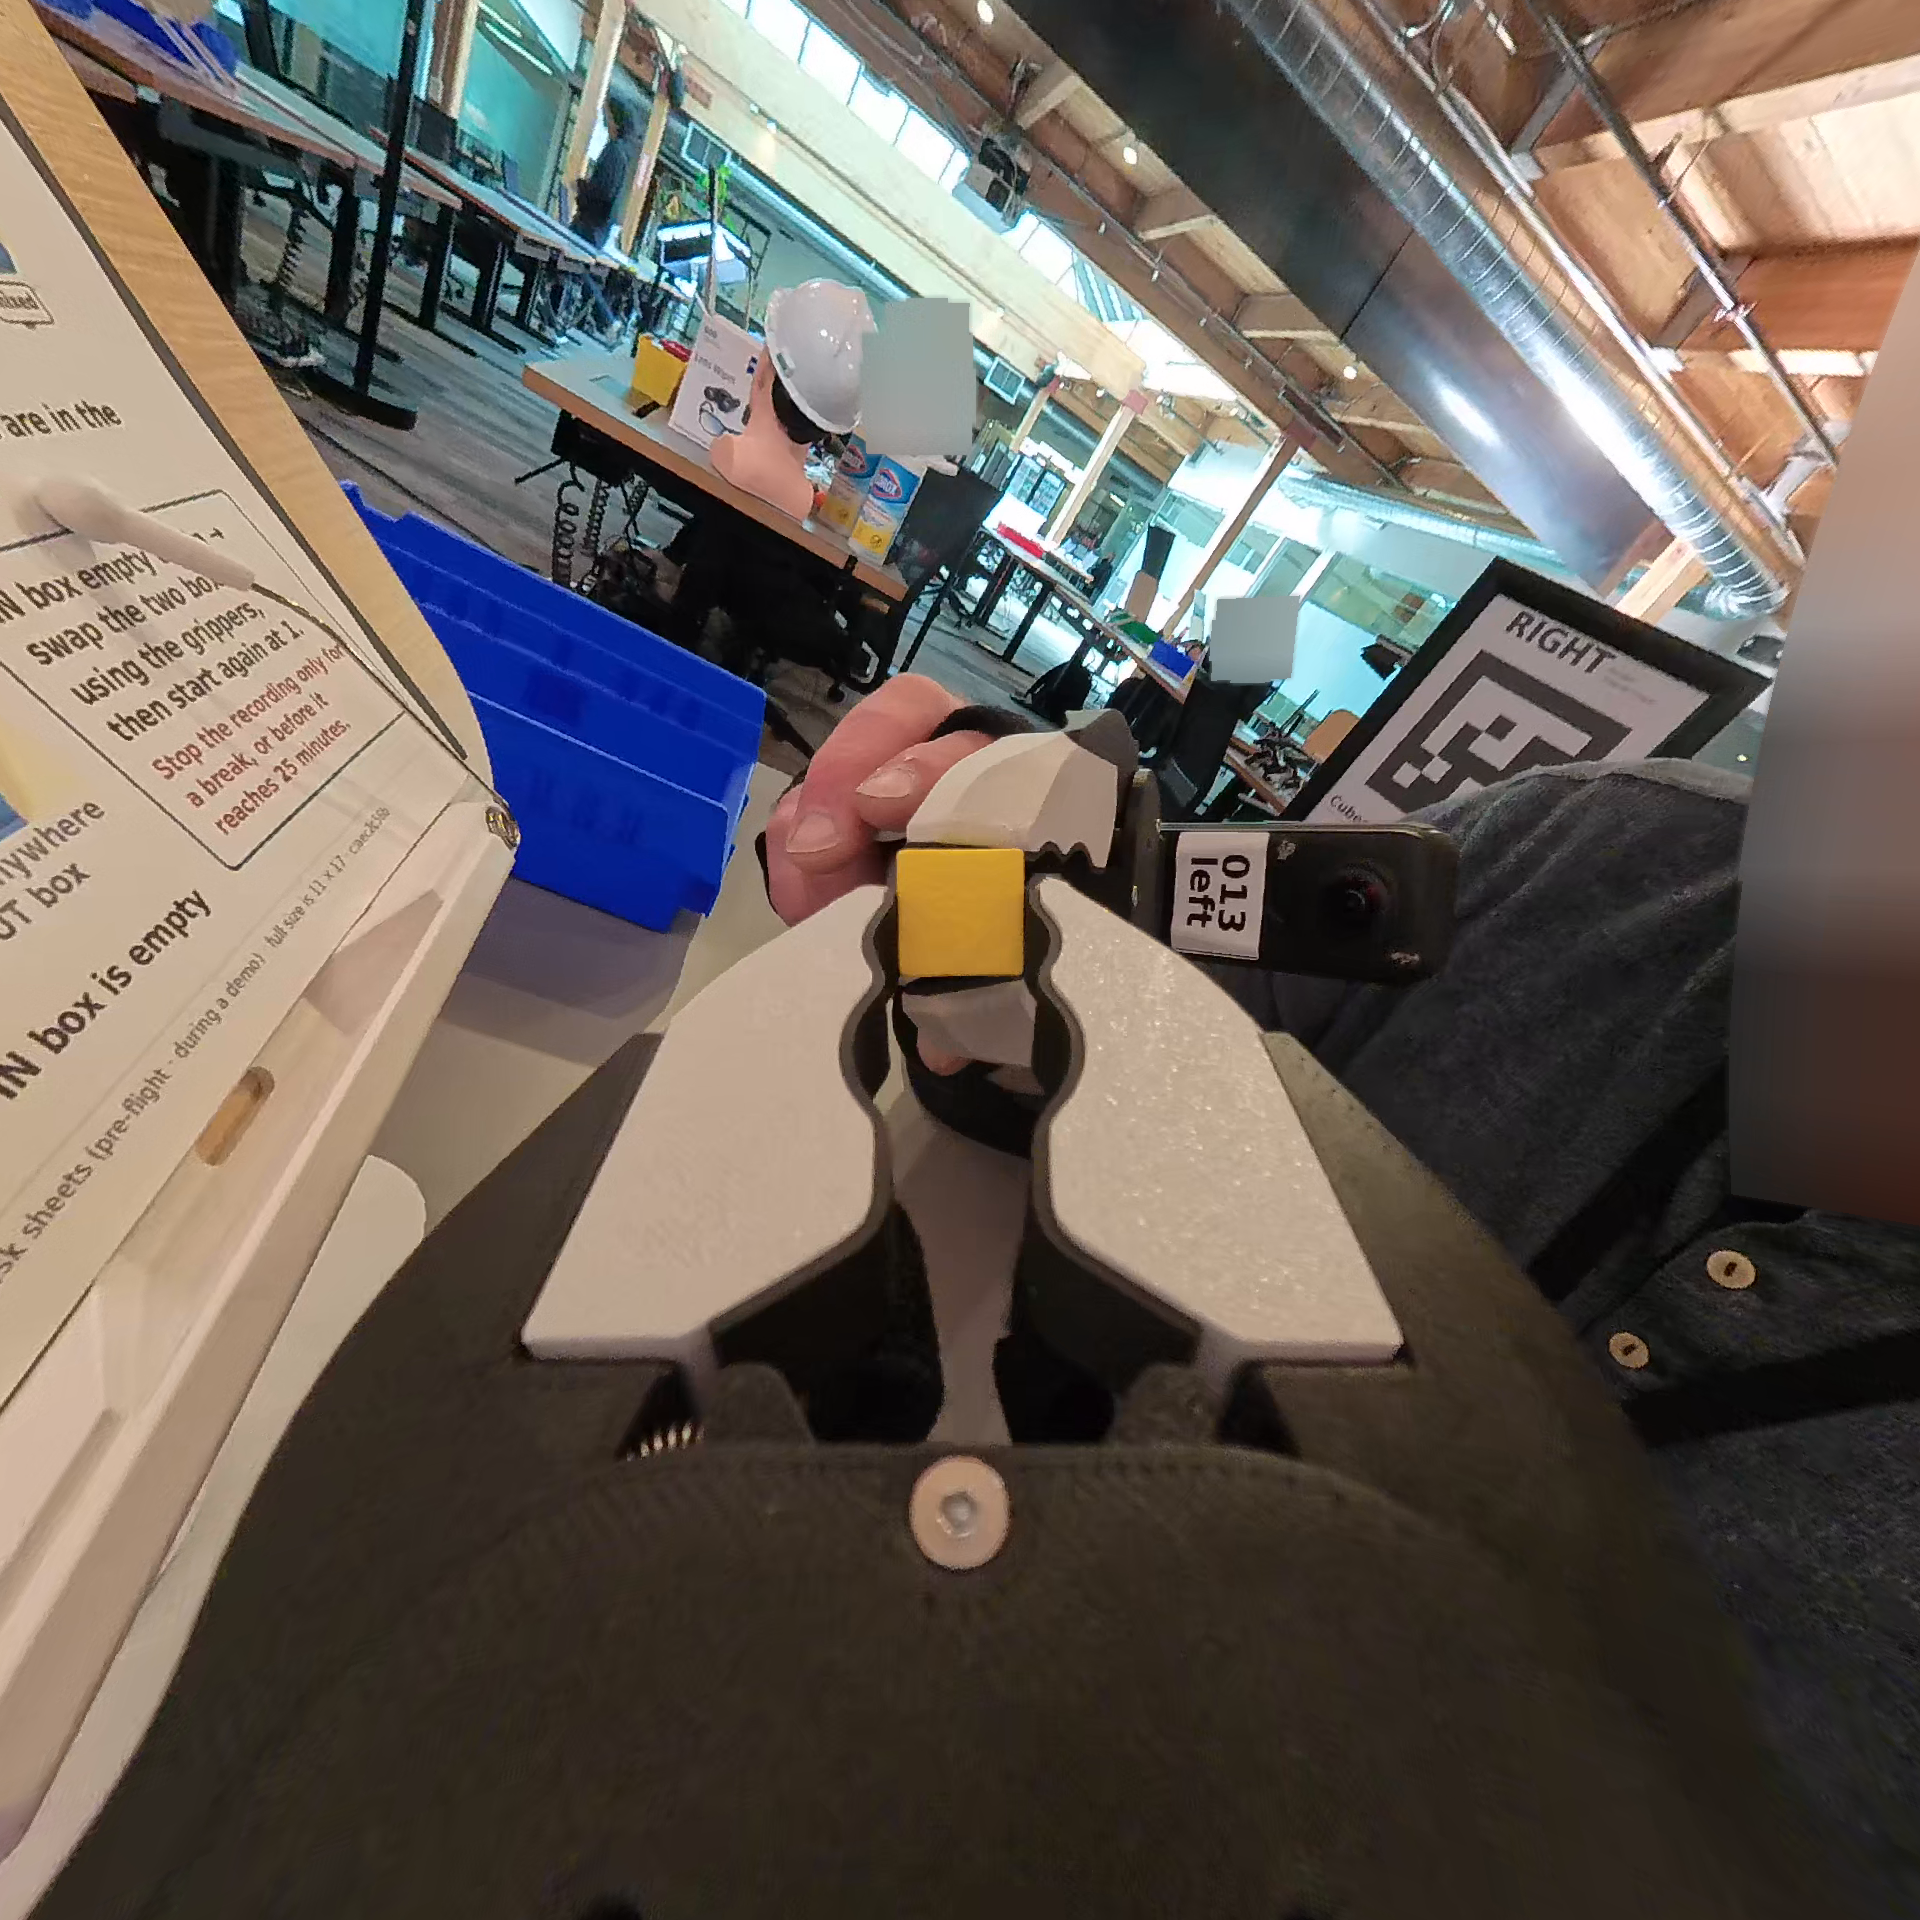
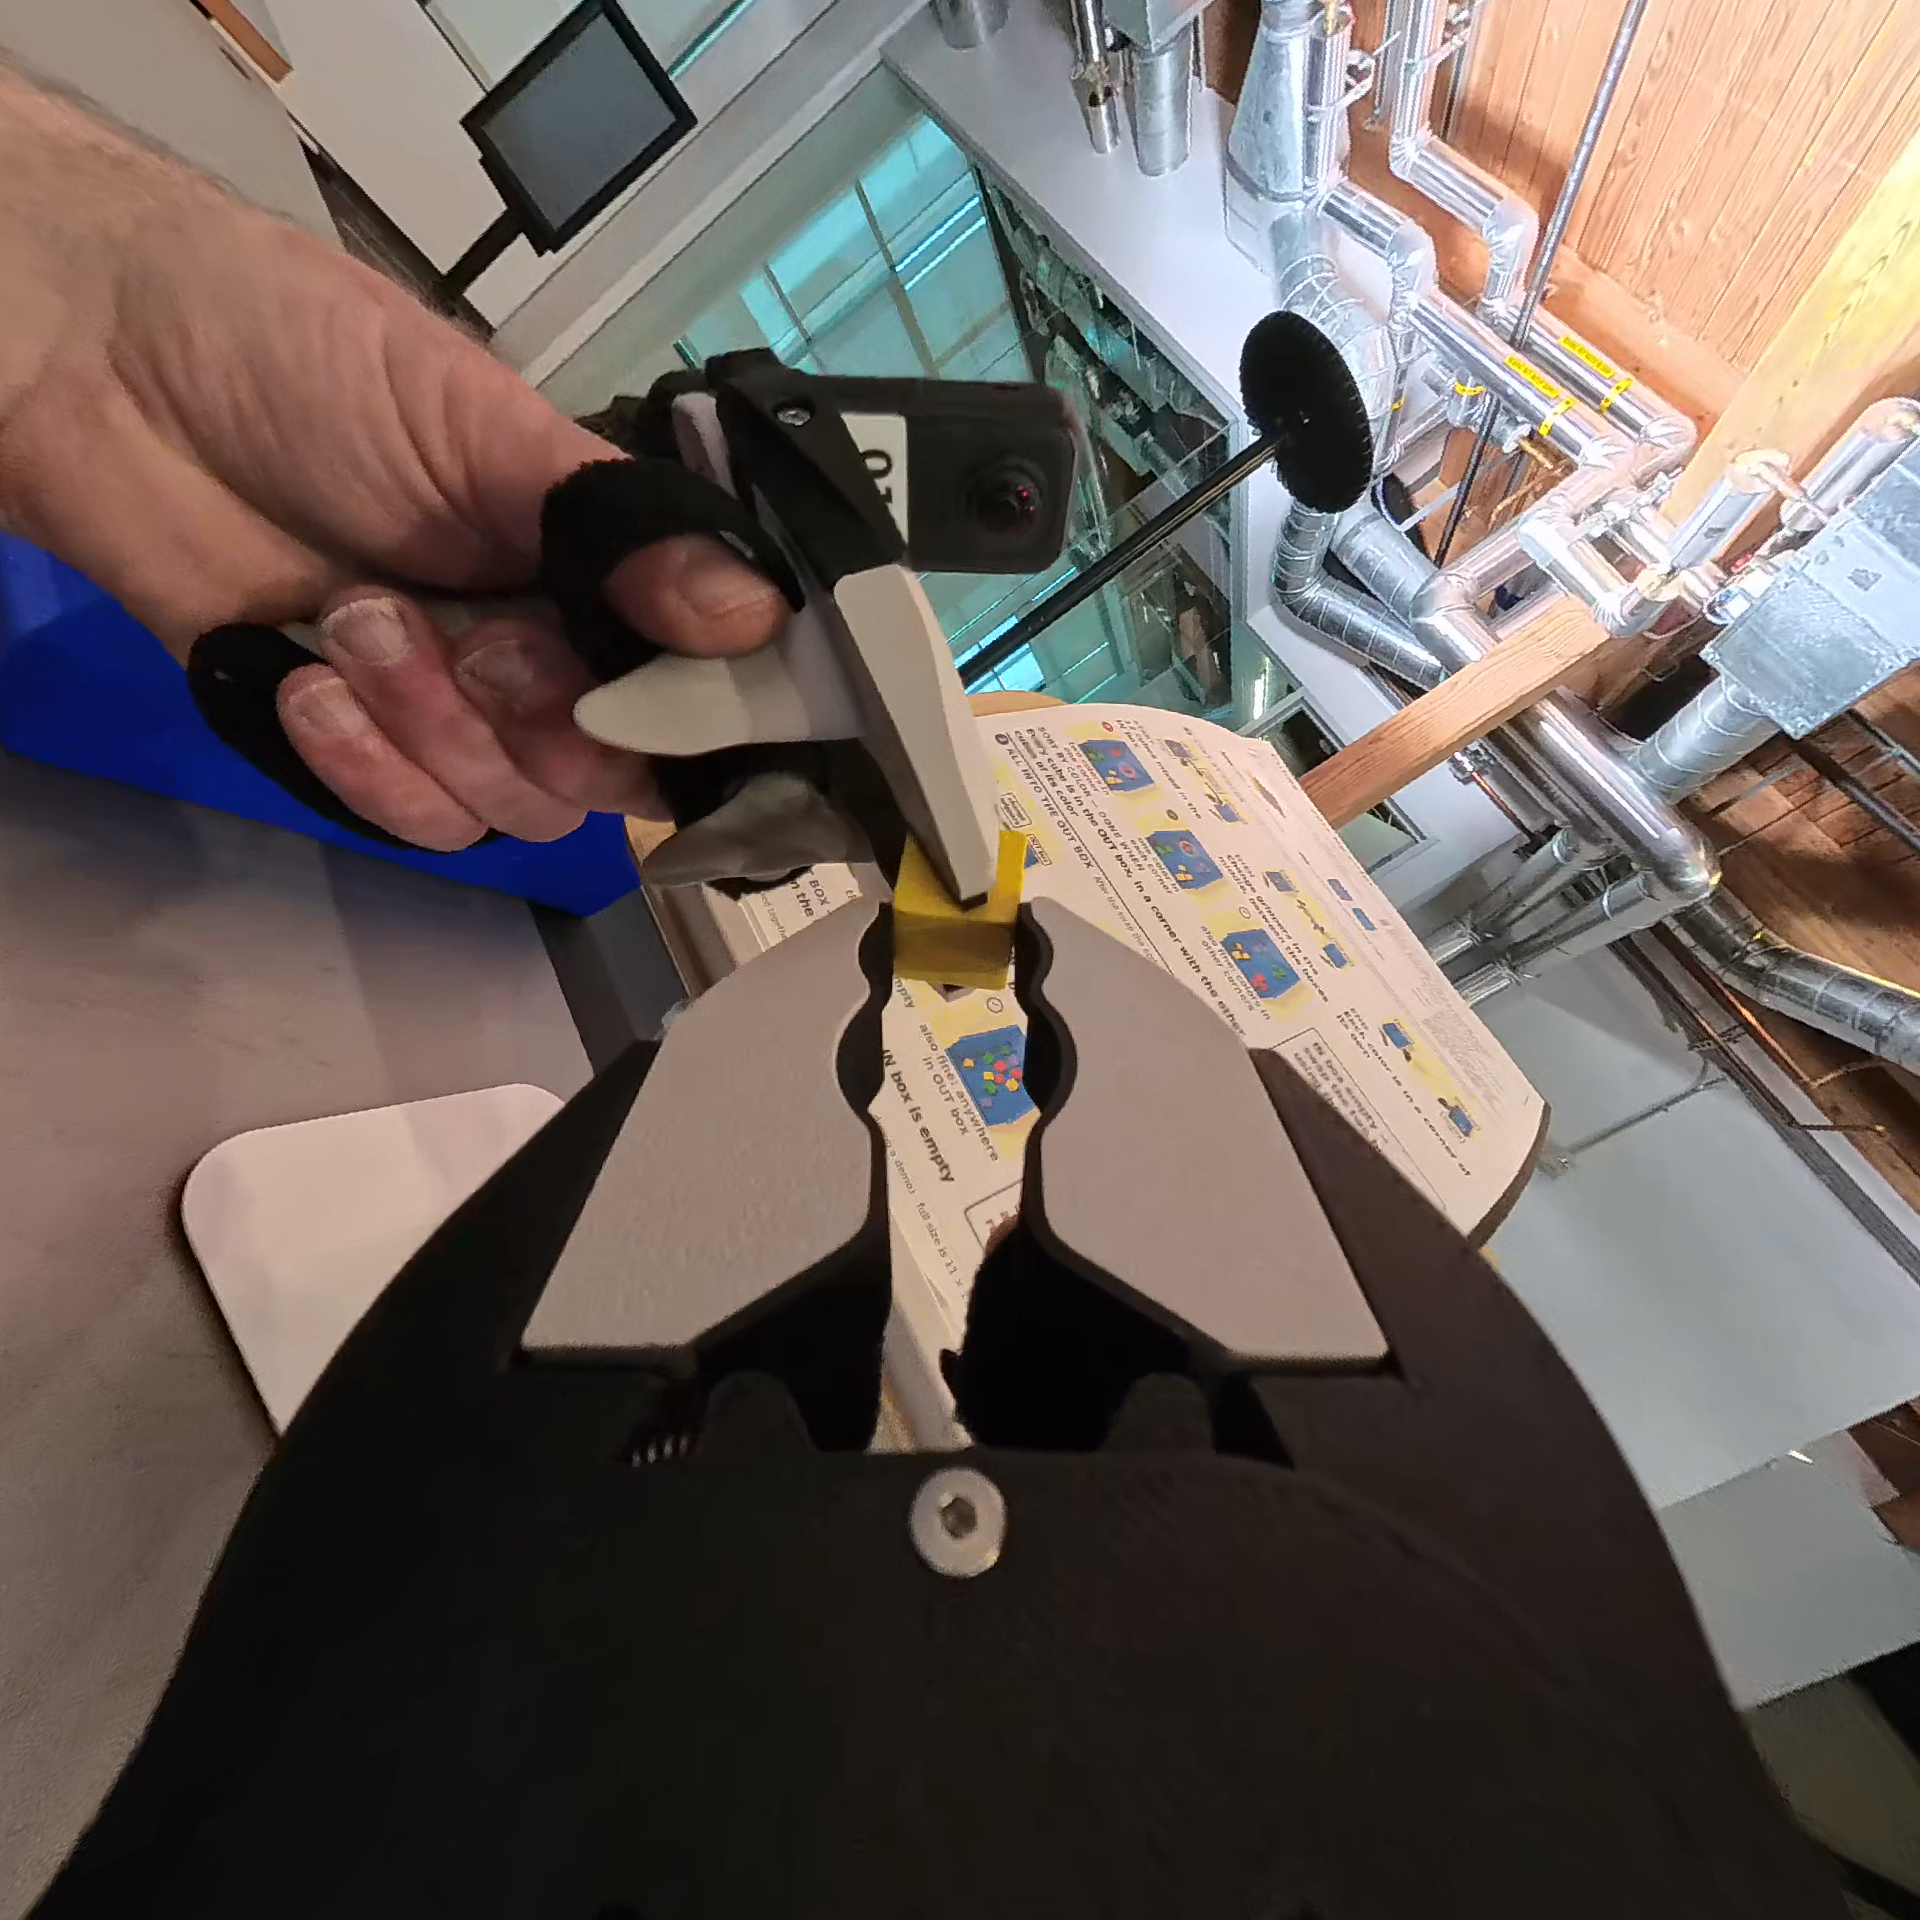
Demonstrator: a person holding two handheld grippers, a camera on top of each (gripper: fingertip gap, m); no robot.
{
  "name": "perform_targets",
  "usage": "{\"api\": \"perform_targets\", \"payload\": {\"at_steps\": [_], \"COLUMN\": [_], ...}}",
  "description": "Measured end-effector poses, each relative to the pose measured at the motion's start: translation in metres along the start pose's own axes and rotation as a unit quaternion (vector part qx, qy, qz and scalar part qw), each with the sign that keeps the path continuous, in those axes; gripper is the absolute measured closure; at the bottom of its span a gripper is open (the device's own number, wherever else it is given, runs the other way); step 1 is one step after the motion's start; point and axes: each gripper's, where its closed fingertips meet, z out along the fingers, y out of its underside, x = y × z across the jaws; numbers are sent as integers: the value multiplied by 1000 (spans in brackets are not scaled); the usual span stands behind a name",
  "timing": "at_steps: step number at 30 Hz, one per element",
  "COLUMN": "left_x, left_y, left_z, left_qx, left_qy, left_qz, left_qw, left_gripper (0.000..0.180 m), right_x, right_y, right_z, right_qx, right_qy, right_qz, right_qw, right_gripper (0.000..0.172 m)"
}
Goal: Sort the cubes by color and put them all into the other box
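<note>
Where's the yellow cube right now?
The yellow cube is up in the air, pinched between the fingertips of both the left gripper and the right gripper, with the blue box off to the left.

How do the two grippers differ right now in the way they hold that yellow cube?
The left gripper pinches the yellow cube across two opposite sides; the right gripper takes it across another pair of faces, crosswise to the left. The left points toward the open workshop, the right toward the instruction board. Both have jaws shut on the same cube.
</note>
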Motion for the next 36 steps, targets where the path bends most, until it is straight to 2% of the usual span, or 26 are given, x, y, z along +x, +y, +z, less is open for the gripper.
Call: {"api": "perform_targets", "payload": {"at_steps": [2,3,7,9,12,15,20,23,28,32,36], "left_x": [1,3,1,1,5,4,4,2,-2,-7,-10], "left_y": [-4,-8,-15,-19,-23,-27,-34,-35,-34,-29,-28], "left_z": [-1,-4,-15,-21,-28,-33,-43,-47,-48,-44,-44], "left_qx": [12,19,25,28,31,34,49,49,49,37,34], "left_qy": [4,7,-26,-44,-55,-77,-88,-99,-105,-109,-111], "left_qz": [-6,-7,14,29,52,69,76,80,77,77,74], "left_qw": [1000,1000,999,998,997,994,992,991,990,990,990], "left_gripper": [144,142,145,156,172,177,180,180,180,180,180], "right_x": [4,9,38,66,126,174,205,183,138,103,73], "right_y": [2,4,16,37,85,145,242,296,367,407,426], "right_z": [-1,-1,-9,-17,-44,-82,-143,-166,-191,-206,-207], "right_qx": [-8,-10,-27,-60,-128,-210,-340,-410,-501,-558,-574], "right_qy": [0,5,35,58,119,153,171,118,63,26,-7], "right_qz": [12,16,13,9,22,65,138,220,271,284,311], "right_qw": [1000,1000,999,996,984,963,915,878,819,779,757], "right_gripper": [150,150,150,150,150,150,150,149,149,149,149]}}
